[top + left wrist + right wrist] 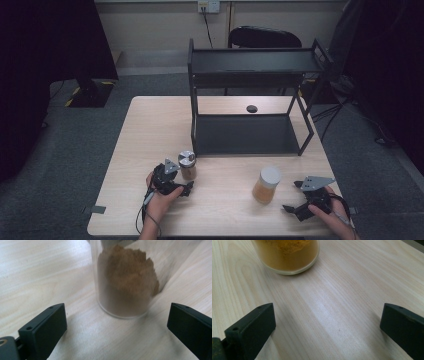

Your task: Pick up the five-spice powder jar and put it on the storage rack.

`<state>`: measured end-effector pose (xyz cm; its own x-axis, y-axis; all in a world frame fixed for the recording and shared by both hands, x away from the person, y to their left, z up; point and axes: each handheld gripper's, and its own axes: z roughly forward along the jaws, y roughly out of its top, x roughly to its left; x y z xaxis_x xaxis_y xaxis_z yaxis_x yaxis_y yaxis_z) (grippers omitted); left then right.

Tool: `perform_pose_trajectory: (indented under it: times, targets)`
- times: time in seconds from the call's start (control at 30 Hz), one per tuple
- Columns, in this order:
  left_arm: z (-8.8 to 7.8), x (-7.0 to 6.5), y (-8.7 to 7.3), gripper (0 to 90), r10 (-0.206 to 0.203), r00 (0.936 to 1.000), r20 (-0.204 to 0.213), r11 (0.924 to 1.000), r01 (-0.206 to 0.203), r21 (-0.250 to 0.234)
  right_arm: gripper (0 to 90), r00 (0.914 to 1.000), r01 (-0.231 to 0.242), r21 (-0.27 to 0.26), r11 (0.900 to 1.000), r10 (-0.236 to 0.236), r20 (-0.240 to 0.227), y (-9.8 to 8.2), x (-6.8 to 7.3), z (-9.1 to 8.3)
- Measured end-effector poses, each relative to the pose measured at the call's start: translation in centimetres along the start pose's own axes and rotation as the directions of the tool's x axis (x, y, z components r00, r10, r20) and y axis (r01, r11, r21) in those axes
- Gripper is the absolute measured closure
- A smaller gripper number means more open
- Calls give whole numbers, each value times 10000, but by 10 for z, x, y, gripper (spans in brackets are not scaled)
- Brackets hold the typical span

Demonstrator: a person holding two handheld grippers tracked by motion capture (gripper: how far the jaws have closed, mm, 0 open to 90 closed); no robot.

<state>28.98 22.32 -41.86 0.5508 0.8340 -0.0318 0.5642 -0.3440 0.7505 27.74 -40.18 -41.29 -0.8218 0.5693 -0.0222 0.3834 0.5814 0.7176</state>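
A small glass jar of brown powder (pixel 188 166) with a silver lid stands on the wooden table (pixel 150 130), left of centre. My left gripper (pixel 186 186) sits just in front of it, open; in the left gripper view the brown jar (pixel 125 287) stands upright a little beyond the two black jaws, apart from them. A bigger jar of yellow-orange powder (pixel 266 185) with a white lid stands to the right. My right gripper (pixel 292 207) is open to its near right; the yellow jar (pixel 287 255) lies ahead and to the left of the jaws.
A black two-tier metal shelf rack (pixel 250 100) stands at the back of the table, its shelves bare. A round dark cable hole (pixel 252 108) is in the tabletop behind it. A black chair (pixel 265 37) stands beyond the table.
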Motion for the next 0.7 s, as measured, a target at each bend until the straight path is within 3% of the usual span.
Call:
perform_pose_trajectory:
  times: [0.37,0.5,0.7]
  targets:
    - [8,4,10,32,-134,9991,403,9990,151,-429,0,10000,0,-4,10000,0,1,0,0,0]
    - [12,3,14,84,186,9987,473,9983,-160,-558,0,10000,-1,-5,10000,1,2,0,0,0]
    - [15,2,17,176,323,9986,417,9973,-295,-671,0,10000,4,-7,10000,-4,1,0,0,0]
